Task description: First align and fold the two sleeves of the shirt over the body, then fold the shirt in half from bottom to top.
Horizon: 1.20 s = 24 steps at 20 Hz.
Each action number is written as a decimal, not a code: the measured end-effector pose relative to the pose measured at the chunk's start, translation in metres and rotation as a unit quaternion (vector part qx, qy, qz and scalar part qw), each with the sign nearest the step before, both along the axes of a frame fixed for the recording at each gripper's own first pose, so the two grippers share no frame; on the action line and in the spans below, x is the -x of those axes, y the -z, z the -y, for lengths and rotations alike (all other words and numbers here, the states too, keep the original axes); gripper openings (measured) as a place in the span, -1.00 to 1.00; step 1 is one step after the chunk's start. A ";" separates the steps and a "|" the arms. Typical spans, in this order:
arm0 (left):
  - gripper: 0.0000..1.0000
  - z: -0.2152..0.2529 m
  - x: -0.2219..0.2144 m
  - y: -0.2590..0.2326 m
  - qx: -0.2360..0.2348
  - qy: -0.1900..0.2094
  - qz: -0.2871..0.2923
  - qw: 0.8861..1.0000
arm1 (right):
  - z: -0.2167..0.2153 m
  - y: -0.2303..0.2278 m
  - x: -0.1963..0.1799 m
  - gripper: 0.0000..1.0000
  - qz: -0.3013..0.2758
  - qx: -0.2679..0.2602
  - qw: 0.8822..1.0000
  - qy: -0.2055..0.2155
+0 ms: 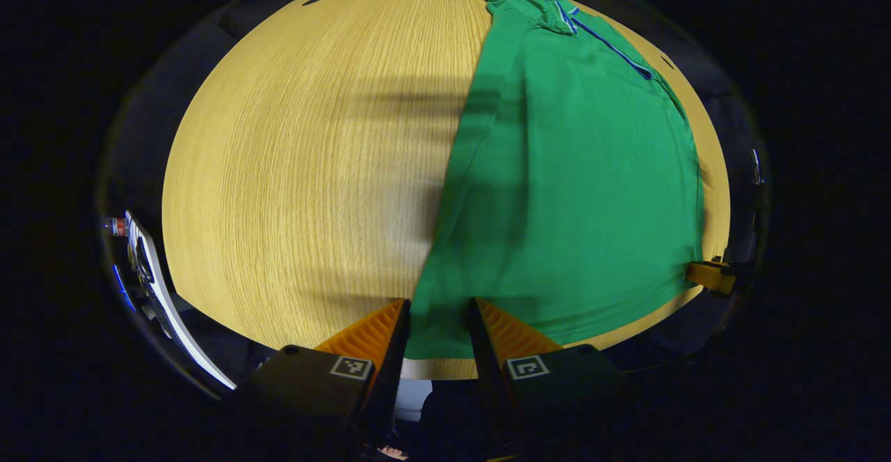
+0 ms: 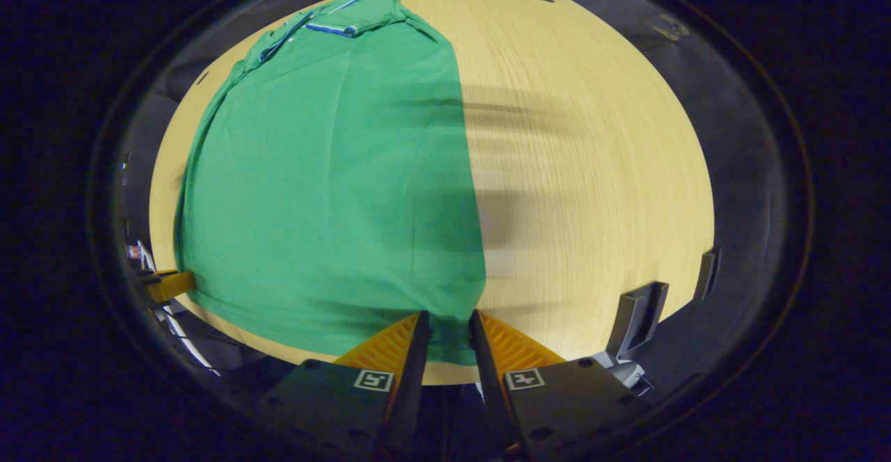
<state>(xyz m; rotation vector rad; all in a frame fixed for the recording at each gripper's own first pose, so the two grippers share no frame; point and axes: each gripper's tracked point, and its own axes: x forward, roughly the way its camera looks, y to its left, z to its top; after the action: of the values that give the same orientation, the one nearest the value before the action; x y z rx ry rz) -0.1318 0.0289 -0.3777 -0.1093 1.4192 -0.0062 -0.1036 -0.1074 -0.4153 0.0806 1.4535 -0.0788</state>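
Both tongs, left [image 1: 437, 309] and right [image 2: 449, 321], spread, straddle shirt [image 1: 578, 190] hem corners.

A recording booth set up for a household folding job, not a lived-in room.

A round, pale wood-grain table [image 1: 292, 170] stands alone with darkness close around every edge; a green shirt [image 1: 578, 190] lies flat toward one side of it. Small dark fixtures [image 2: 637, 319] are clamped at the table's near edge in the right gripper view, and some equipment, too blurred to identify, sits below the near-left edge in the left gripper view.
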 end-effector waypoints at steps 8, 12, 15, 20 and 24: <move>-0.75 0.009 -0.003 -0.001 0.010 0.000 0.008 1.000 | 0.002 0.002 -0.003 -0.67 0.003 0.000 0.999 -0.033; -0.94 0.010 -0.004 0.000 0.001 0.018 0.011 1.000 | 0.001 0.000 -0.006 -0.94 0.006 -0.026 1.000 -0.017; -0.94 0.015 0.001 -0.003 0.017 0.010 0.009 1.000 | 0.002 -0.006 -0.006 -0.93 0.010 -0.037 0.999 -0.016; -0.94 0.020 -0.011 -0.033 0.019 0.024 0.049 0.998 | 0.003 -0.047 -0.014 -0.93 0.039 -0.055 0.998 -0.015; -0.94 0.021 -0.039 -0.066 0.027 0.021 0.093 0.995 | 0.008 -0.090 -0.043 -0.87 0.084 -0.043 0.995 -0.027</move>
<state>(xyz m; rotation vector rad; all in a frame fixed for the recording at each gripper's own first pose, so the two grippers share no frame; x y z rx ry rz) -0.0931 0.0078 -0.3112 -0.1209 1.2350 -0.0874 -0.0611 -0.1156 -0.3257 0.1158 1.2904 0.0333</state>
